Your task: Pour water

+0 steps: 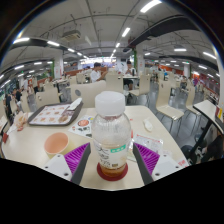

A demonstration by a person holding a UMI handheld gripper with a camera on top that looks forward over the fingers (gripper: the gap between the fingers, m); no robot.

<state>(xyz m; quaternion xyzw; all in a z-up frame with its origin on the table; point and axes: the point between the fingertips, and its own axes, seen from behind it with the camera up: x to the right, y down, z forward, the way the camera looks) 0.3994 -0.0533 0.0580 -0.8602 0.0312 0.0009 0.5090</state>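
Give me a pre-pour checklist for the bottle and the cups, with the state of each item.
1. Bottle between the fingers of the hand-held gripper: ok.
2. Both pads pressing on the bottle: ok, they appear to touch its sides.
3. Bottle upright: ok.
4. Cap off for pouring: not ok, the white cap is on.
5. Cup within reach: ok, orange cup at the bottle's left, clear cup at its right, both on the table.
6. Cups empty: cannot tell.
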